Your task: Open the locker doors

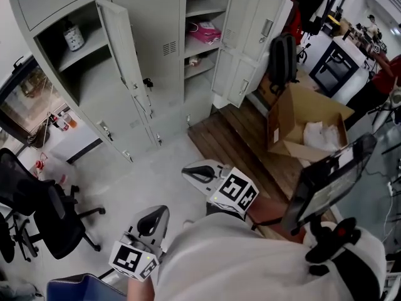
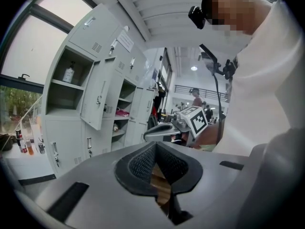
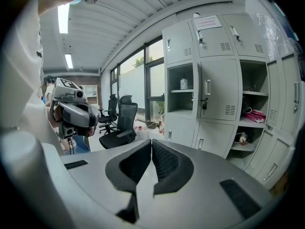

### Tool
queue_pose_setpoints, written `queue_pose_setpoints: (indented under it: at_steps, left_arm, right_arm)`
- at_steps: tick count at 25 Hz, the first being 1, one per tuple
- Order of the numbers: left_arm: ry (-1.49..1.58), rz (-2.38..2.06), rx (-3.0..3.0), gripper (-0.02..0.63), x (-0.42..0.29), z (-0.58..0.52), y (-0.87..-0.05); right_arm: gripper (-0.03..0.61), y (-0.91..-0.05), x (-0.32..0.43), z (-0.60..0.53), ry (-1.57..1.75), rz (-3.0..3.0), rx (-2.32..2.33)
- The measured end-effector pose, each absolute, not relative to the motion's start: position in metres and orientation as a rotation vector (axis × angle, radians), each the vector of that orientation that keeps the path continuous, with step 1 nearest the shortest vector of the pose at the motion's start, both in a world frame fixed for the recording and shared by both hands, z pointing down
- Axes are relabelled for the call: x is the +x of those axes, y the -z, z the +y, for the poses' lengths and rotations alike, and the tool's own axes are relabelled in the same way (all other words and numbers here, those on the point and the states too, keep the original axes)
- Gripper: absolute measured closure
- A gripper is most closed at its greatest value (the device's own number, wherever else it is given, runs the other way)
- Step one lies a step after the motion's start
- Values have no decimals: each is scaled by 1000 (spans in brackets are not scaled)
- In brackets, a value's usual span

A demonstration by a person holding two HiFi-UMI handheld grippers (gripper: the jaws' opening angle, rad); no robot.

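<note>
The grey lockers (image 1: 156, 17) stand ahead, well out of reach of both grippers. One door (image 1: 122, 49) hangs open at the left beside a compartment that holds a white bottle (image 1: 74, 37). A taller door (image 1: 250, 36) stands open at the right next to shelves with a pink item (image 1: 205, 30). My left gripper (image 1: 156, 213) is held low near my body, jaws shut and empty (image 2: 155, 144). My right gripper (image 1: 194, 171) is a little further forward, also shut on nothing (image 3: 151, 141). The right gripper view shows the lockers (image 3: 224, 94) with that door (image 3: 205, 92) edge-on.
An open cardboard box (image 1: 301, 127) sits on a wooden floor panel (image 1: 244, 143) at the right. A black backpack (image 1: 283, 58) hangs by the right door. A black office chair (image 1: 44, 212) stands at the left, and a screen on a stand (image 1: 329, 180) is close at my right.
</note>
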State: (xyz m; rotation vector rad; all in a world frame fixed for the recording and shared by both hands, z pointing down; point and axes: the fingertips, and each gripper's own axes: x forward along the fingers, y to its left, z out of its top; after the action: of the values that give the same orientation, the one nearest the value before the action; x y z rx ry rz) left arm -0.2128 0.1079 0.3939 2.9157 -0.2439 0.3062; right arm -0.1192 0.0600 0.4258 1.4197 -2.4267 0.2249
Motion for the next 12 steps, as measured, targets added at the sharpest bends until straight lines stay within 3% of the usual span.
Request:
queue_pose_setpoints:
  at_steps: [12]
  left_arm:
    - [-325,-149,2907,603,-167,86,-401]
  right_arm:
    - [558,-433,-66,49,-274,-2358,1503]
